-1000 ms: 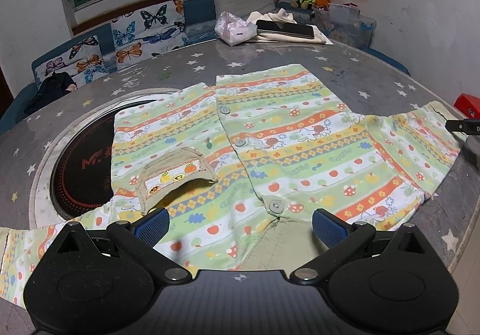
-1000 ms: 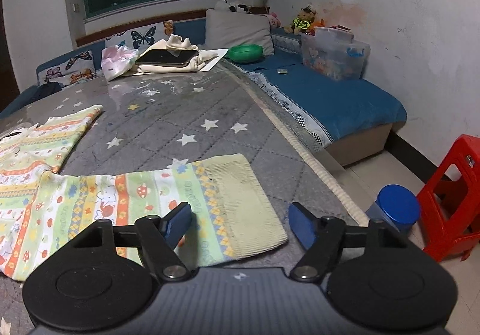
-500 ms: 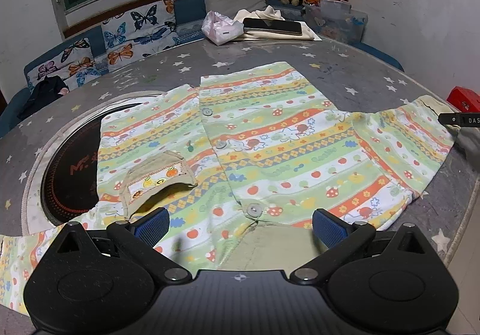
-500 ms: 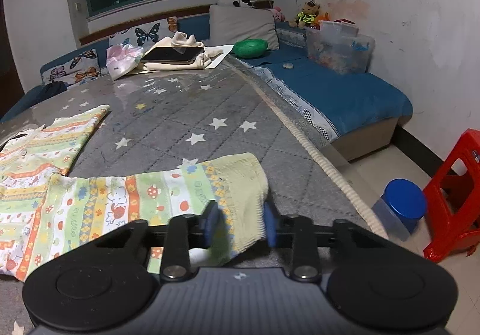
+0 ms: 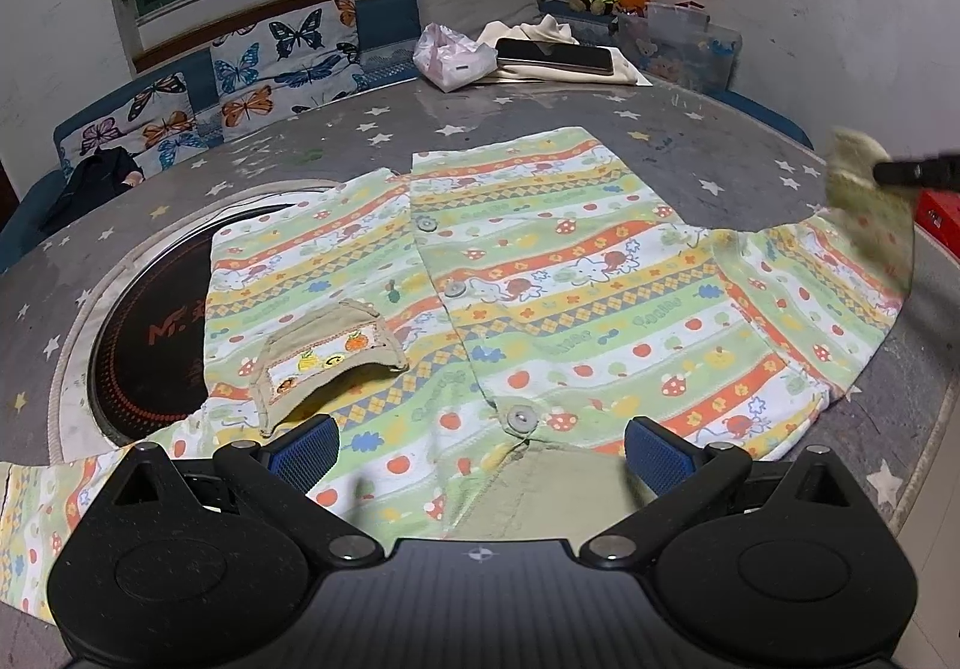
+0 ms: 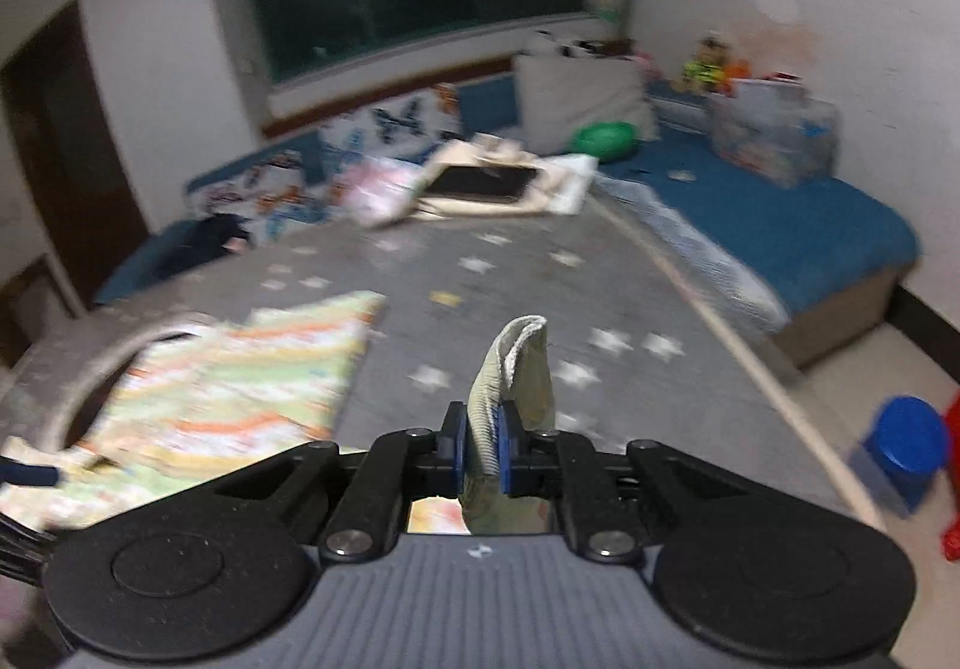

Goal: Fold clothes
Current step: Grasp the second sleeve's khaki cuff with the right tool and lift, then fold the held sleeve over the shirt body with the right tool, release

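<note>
Risked losing the sleeve cuff (image 6: 516, 369), pinched only by its ribbed edge in the closed right claw (image 6: 480, 453) and lifted off the bench (image 5: 540, 117), and dragging the spread shirt (image 5: 540, 297) askew beneath the wide-open, empty left claw (image 5: 480, 450).

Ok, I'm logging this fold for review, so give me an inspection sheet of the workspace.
Surface: grey star-print table, round dark inset at left.
Job's things: striped shirt spread flat; sleeve cuff lifted.
Clutter: tablet on cloth, pink bag.
Grippers: left claw open over the collar; right claw shut on the cuff.
Cables: nothing seen.
Surroundings: butterfly cushions, blue bench, red stool.
</note>
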### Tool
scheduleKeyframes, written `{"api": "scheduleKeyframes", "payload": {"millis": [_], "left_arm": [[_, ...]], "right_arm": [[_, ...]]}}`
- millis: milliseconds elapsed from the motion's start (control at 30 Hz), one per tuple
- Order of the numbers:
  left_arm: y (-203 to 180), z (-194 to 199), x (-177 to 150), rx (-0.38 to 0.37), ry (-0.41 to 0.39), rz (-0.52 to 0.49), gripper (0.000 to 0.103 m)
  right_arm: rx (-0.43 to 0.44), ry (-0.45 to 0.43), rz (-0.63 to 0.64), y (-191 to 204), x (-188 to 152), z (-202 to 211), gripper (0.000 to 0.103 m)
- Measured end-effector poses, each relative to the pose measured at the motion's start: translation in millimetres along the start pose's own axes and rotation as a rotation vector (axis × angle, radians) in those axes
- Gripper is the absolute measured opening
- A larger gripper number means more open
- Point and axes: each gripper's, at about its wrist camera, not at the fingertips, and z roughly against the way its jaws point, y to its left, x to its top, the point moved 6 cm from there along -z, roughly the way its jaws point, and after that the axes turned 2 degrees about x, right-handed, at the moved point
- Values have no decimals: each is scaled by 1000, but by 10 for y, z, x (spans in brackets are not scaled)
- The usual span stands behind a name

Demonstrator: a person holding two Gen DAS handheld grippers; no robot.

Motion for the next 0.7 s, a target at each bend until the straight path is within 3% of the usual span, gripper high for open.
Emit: {"api": "scheduleKeyframes", "payload": {"millis": [367,700], "left_arm": [[204,100,-33,9,-27,45,103],[515,190,-139,35,-45,120,103]], "right_arm": [[246,-25,119,1136,432,-129,9],[433,9,248,2284,462,-441,9]]}}
